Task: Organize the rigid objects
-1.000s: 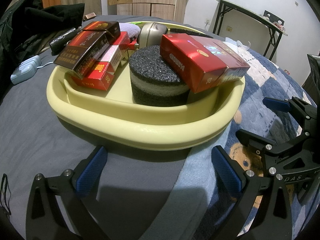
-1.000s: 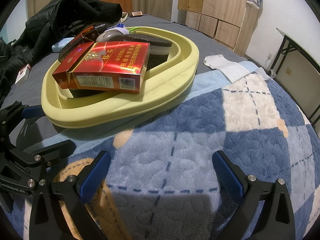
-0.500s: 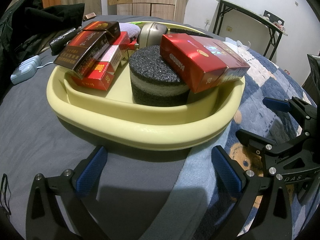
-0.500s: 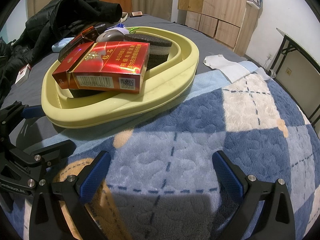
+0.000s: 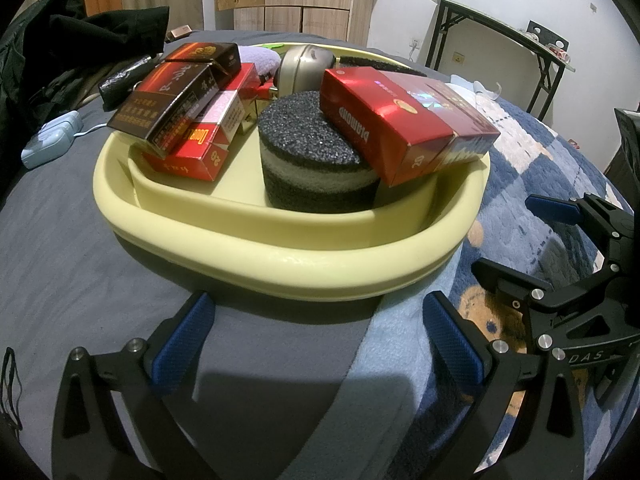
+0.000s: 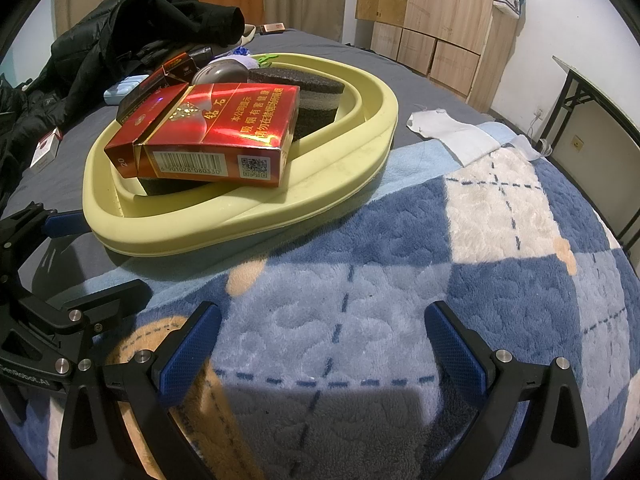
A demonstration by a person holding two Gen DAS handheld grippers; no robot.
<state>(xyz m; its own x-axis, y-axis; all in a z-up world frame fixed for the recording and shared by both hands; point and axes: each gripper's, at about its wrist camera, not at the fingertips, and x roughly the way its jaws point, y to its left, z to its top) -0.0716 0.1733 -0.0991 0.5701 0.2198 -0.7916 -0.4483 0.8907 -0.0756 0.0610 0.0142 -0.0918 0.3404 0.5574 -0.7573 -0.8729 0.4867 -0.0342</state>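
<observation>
A pale yellow basin sits on the bed and also shows in the right wrist view. Inside it a red cigarette box leans on a round black sponge; the same box shows in the right wrist view. Dark brown boxes lie stacked on red boxes at the basin's left. A grey rounded object sits at the back. My left gripper is open and empty, just in front of the basin. My right gripper is open and empty over the blanket.
A blue and white plaid blanket covers the right of the bed. Black clothing is piled at the back left. A light blue case and a small box lie on the grey sheet. A white cloth lies behind the basin.
</observation>
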